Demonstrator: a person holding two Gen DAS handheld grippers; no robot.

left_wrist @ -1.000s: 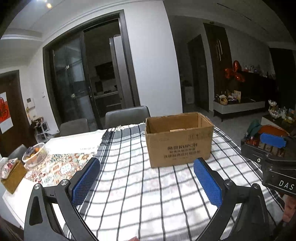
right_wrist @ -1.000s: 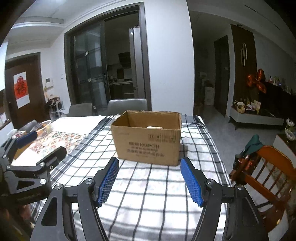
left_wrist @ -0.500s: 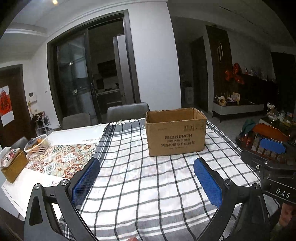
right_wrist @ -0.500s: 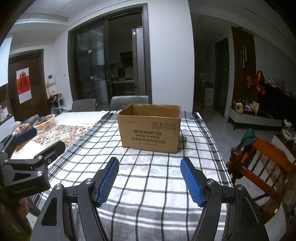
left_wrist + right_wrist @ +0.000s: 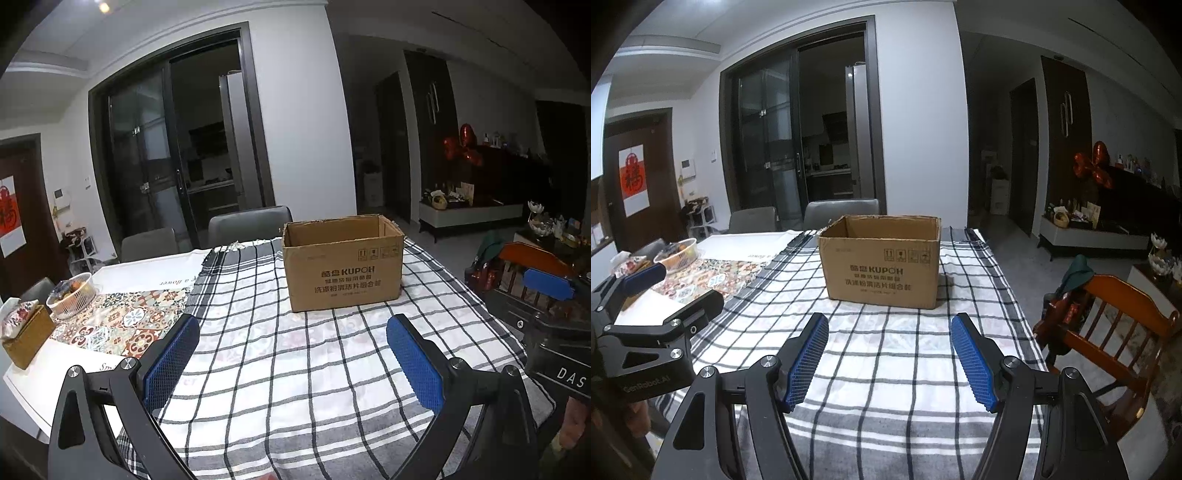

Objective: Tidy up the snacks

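An open brown cardboard box (image 5: 343, 264) stands on the checked tablecloth (image 5: 295, 369) at the far middle of the table; it also shows in the right wrist view (image 5: 882, 260). Its inside is hidden from this low angle. My left gripper (image 5: 291, 360) is open and empty, held above the cloth well short of the box. My right gripper (image 5: 890, 360) is open and empty, also short of the box. No loose snacks show on the cloth.
A wire basket of items (image 5: 72, 295) and a tissue box (image 5: 24, 332) sit on the patterned runner at the left. Grey chairs (image 5: 249, 225) stand behind the table. A wooden chair (image 5: 1115, 325) stands off the table's right edge.
Both grippers have pulled back and lowered, so the box looks farther away and its inside no longer shows. Both stay open and empty.
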